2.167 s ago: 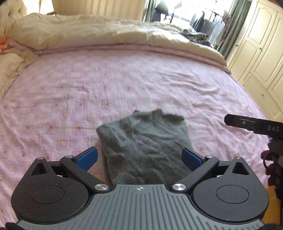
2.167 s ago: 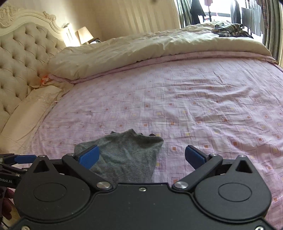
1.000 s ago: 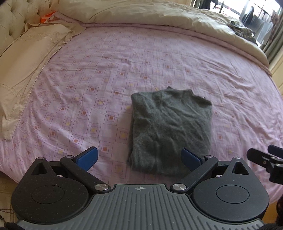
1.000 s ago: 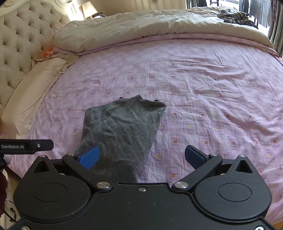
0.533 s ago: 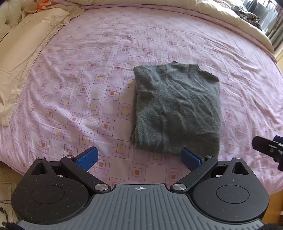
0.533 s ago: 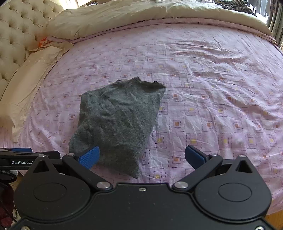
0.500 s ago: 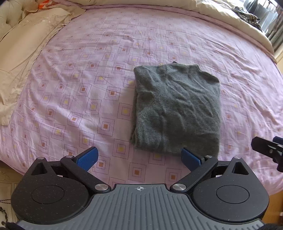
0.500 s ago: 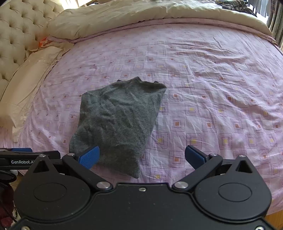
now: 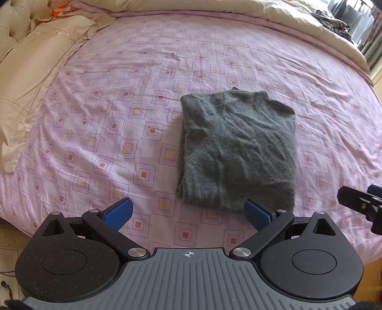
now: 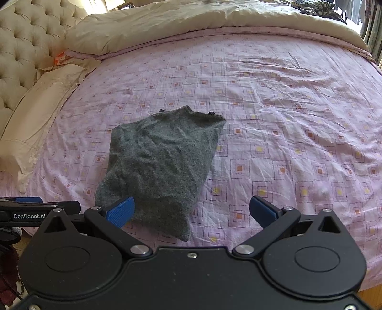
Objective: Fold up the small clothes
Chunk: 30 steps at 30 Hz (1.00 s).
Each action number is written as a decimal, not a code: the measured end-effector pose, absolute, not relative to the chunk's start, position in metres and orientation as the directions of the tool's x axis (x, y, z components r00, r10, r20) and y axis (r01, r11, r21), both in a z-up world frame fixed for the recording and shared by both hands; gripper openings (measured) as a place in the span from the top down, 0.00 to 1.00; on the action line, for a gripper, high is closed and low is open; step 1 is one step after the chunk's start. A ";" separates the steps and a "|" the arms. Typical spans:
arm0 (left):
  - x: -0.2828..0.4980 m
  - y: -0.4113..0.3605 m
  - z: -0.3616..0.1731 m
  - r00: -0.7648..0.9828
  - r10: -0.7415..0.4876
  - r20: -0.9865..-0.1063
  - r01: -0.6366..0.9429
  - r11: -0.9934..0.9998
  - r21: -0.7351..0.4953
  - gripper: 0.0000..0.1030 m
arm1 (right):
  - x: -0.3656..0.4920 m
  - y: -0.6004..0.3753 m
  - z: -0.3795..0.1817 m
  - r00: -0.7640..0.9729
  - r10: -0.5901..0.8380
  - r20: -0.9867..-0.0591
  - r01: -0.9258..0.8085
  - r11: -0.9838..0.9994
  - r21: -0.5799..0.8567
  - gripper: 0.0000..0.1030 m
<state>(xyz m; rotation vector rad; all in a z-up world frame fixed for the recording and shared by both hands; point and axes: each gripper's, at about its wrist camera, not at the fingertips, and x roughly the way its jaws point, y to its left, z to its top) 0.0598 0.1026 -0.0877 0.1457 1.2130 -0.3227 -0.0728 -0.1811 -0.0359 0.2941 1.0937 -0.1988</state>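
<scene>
Folded grey sweater (image 9: 238, 147) near bed edge (image 9: 14, 229), jaws spread

grey garment (image 9: 238, 147): fuzzy knit cloth, matt, soft creases
bedsheet (image 9: 143, 95): thin woven cloth, pink with printed squares, matt, fine wrinkles
duvet (image 10: 191, 21), beyond the garment: cream cloth, smooth, slight sheen
pillow (image 10: 40, 102), left of the garment: cream cloth, crumpled
headboard (image 10: 21, 43): tufted, buttoned upholstery
left gripper (image 9: 188, 211): matt speckled black plastic, ribbed grey plate, shiny metal pivot pins
fingertips (image 9: 118, 212): blue, fine-ribbed pads
right gripper (image 10: 192, 209): same matt black plastic
</scene>
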 end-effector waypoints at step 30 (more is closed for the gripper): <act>0.056 0.099 -0.110 0.261 -0.100 -0.960 0.314 0.949 -0.013 0.11 | -0.071 -0.180 -0.051 0.383 -0.029 -0.923 0.337 0.935 0.110 0.01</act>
